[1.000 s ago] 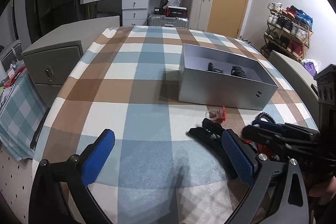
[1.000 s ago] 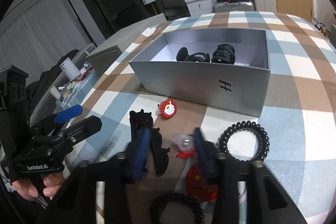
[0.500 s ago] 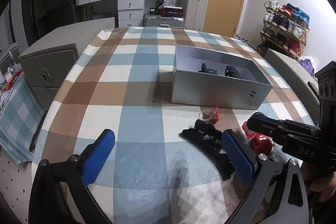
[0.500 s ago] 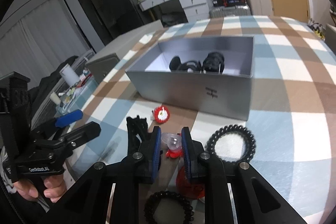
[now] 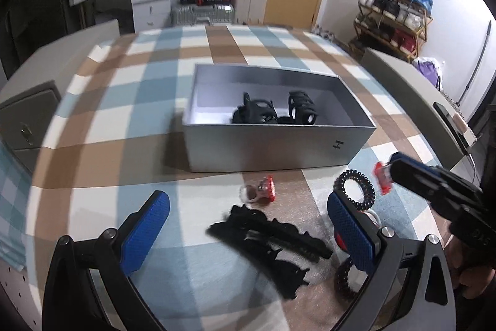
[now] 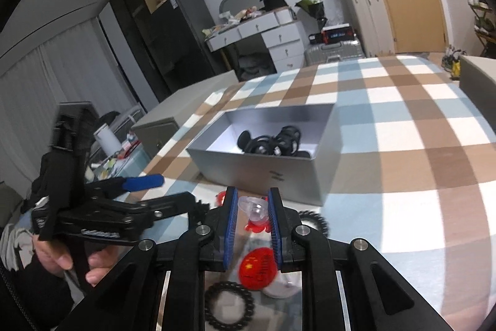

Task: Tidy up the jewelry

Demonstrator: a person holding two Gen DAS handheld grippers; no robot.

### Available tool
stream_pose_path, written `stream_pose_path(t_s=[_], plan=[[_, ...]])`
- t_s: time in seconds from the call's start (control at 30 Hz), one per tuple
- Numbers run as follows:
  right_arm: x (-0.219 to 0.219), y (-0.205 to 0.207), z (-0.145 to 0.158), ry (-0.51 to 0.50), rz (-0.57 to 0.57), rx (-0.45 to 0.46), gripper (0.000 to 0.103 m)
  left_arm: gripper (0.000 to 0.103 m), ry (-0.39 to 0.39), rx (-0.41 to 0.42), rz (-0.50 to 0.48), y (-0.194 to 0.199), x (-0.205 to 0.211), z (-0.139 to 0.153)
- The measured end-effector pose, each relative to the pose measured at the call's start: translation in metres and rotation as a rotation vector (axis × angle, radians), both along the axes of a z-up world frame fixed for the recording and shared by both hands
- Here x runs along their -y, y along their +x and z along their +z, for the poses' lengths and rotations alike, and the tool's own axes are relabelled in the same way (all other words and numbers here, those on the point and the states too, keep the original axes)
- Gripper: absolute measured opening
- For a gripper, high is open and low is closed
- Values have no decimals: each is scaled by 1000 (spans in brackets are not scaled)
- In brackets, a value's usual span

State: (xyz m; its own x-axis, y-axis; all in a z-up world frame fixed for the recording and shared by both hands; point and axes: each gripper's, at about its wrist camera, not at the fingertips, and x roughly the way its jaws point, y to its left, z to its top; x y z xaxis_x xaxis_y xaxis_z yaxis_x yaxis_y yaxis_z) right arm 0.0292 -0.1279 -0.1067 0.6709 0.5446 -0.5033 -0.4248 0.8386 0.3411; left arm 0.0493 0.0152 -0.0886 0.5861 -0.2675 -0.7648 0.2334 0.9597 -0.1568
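Note:
A grey box [image 5: 272,151] on the checked tablecloth holds black hair claws [image 5: 272,110]; it also shows in the right wrist view [image 6: 263,172]. My right gripper [image 6: 253,214] is shut on a clear ring with a red ornament [image 6: 255,211], lifted above the table in front of the box; it shows in the left wrist view [image 5: 383,177]. My left gripper [image 5: 245,228] is open and empty above a black hair claw [image 5: 269,238]. A second red-and-clear ring [image 5: 262,191] and a black coil hair tie [image 5: 356,191] lie near the box.
A red badge [image 6: 259,269] and another black coil tie [image 6: 229,304] lie under my right gripper. Grey cabinets stand at the table's left [image 5: 24,120] and right [image 5: 412,82]. A shoe rack [image 5: 393,14] is against the far wall.
My right gripper shut on the clear ring with the red ornament and lifted it off the table toward the box. My left gripper stayed open and moved slightly forward.

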Motion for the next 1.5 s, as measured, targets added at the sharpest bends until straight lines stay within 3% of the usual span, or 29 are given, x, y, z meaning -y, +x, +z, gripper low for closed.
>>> stream_pose_path(t_s=[0.27, 0.33, 0.47, 0.5, 0.63, 0.77, 0.87, 1.23, 1.5], plan=[[22, 9, -5, 38, -29, -10, 19, 97, -1, -87, -36, 17, 13, -10], [23, 11, -7, 47, -24, -19, 19, 85, 4, -93, -51, 17, 15, -9], [26, 14, -9, 81, -17, -29, 19, 72, 13, -117, -83, 21, 19, -12], [25, 13, -9, 81, -17, -26, 19, 63, 3, -126, -92, 21, 19, -14], [21, 13, -12, 43, -12, -8, 19, 46, -25, -155, -88, 25, 17, -18], [21, 15, -15, 41, -8, -18, 19, 38, -14, -164, -84, 26, 18, -19], [20, 15, -14, 36, -9, -15, 19, 23, 7, -163, -100, 24, 22, -18], [15, 15, -12, 17, -12, -14, 19, 23, 19, -154, -97, 22, 20, -15], [13, 12, -1, 44, 2, -4, 19, 23, -12, -78, -110, 7, 13, 14]])
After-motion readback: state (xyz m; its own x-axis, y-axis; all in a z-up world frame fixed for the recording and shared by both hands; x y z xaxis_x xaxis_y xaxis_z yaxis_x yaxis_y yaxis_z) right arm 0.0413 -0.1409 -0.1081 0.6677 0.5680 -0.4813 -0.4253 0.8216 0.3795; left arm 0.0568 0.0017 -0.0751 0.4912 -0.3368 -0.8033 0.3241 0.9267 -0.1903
